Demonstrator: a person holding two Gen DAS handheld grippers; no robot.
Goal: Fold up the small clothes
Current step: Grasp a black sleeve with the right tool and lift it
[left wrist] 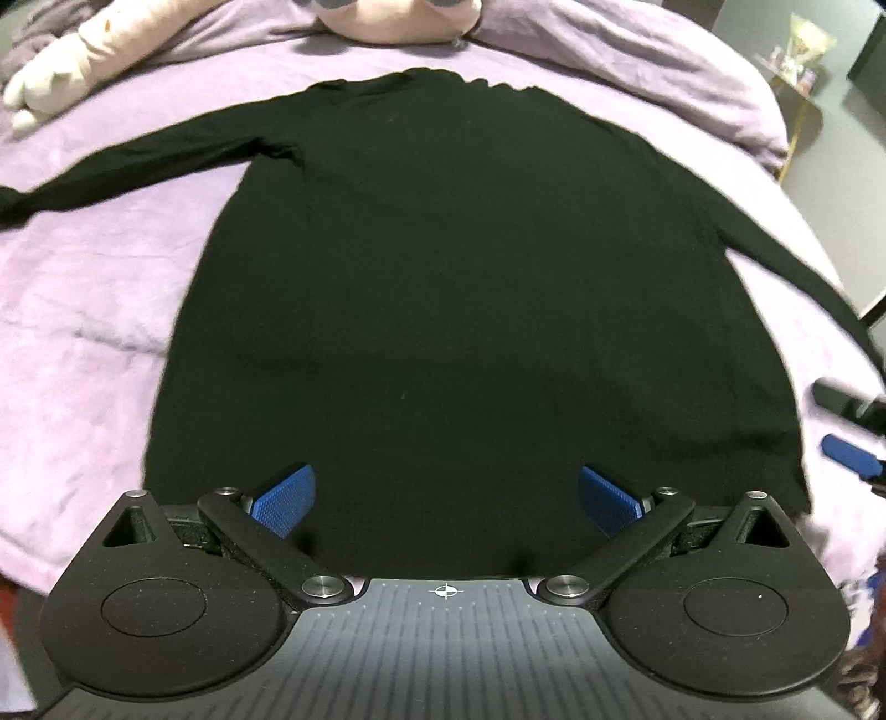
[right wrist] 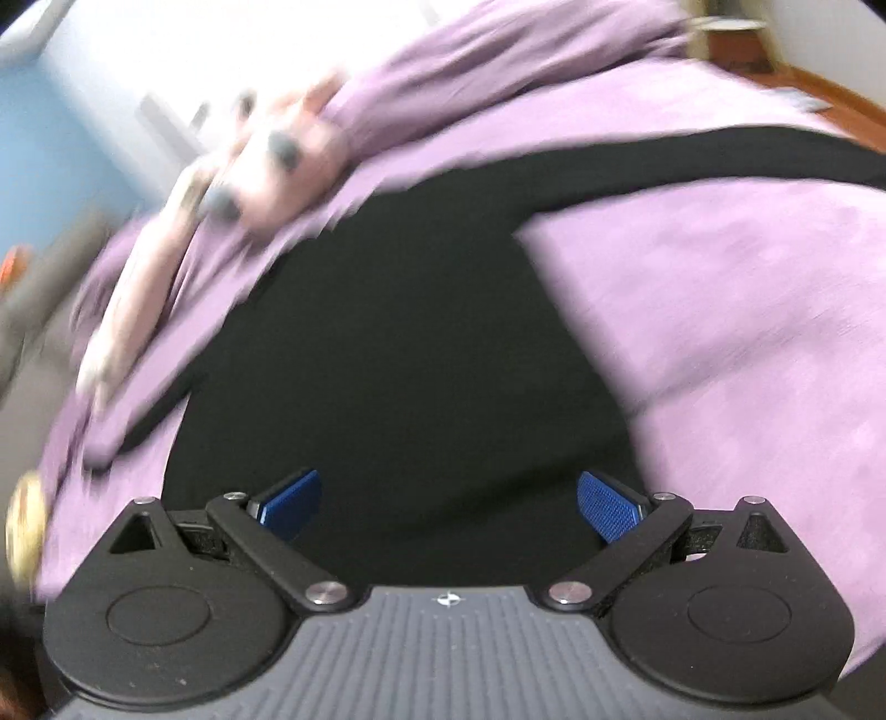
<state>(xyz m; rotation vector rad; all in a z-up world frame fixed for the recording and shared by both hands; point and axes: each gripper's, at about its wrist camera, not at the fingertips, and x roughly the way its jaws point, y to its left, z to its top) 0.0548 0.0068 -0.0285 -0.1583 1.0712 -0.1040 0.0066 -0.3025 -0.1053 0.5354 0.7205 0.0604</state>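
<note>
A black long-sleeved top [left wrist: 443, 288] lies flat on the lilac bedspread [left wrist: 88, 354], collar far, hem near, both sleeves spread out to the sides. My left gripper [left wrist: 446, 501] is open and empty above the hem's middle. My right gripper [right wrist: 448, 504] is open and empty over the top's [right wrist: 398, 343] right side; this view is blurred. One sleeve [right wrist: 692, 149] runs off to the right there. The right gripper's blue fingertips [left wrist: 847, 454] show at the right edge of the left wrist view, beside the hem's right corner.
A pink plush toy [left wrist: 398, 22] lies at the head of the bed, with its long limb [left wrist: 72, 61] at far left; it also shows in the right wrist view [right wrist: 266, 160]. A side table [left wrist: 797, 66] stands beyond the bed's right edge.
</note>
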